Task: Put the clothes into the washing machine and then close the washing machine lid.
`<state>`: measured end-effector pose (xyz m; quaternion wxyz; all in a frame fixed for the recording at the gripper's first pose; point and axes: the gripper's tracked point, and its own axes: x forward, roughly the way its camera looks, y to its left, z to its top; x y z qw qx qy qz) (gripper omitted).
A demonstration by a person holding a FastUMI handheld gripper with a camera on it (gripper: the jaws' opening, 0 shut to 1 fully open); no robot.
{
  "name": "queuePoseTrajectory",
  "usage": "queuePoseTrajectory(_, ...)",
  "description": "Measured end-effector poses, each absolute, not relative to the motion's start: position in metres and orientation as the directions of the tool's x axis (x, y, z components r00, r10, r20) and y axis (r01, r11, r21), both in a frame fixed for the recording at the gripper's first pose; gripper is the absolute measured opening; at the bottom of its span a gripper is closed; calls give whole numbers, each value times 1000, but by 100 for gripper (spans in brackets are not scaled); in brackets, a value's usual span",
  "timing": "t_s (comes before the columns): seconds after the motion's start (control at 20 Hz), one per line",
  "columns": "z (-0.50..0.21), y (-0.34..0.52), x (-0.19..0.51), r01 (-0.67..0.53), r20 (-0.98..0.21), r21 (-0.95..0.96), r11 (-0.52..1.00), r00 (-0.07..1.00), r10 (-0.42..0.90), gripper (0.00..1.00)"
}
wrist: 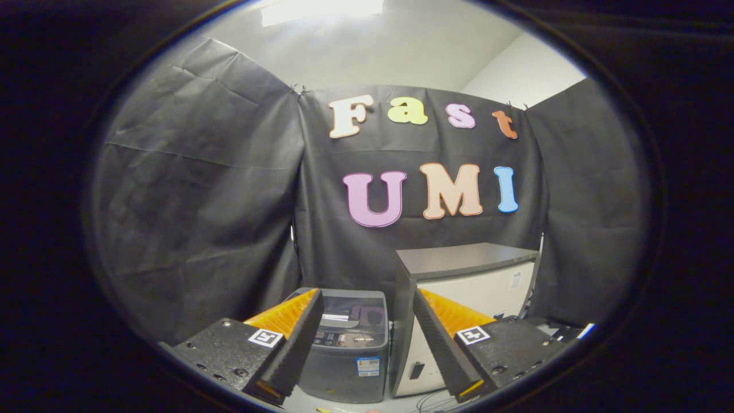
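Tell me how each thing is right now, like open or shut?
gripper: open, fingers spread wide, nothing between them.
washing machine: standing upright on the floor beyond the fingers; the lid on top looks down, though it is hard to be sure from here.
cabinet: upright beside the washing machine, front door shut, top bare.
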<state>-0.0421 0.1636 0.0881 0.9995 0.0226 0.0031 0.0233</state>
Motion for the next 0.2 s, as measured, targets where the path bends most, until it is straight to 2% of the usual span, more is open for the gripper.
queuePoseTrajectory(0.2,86,163,-42,-48,-8,57,997,999,48,95)
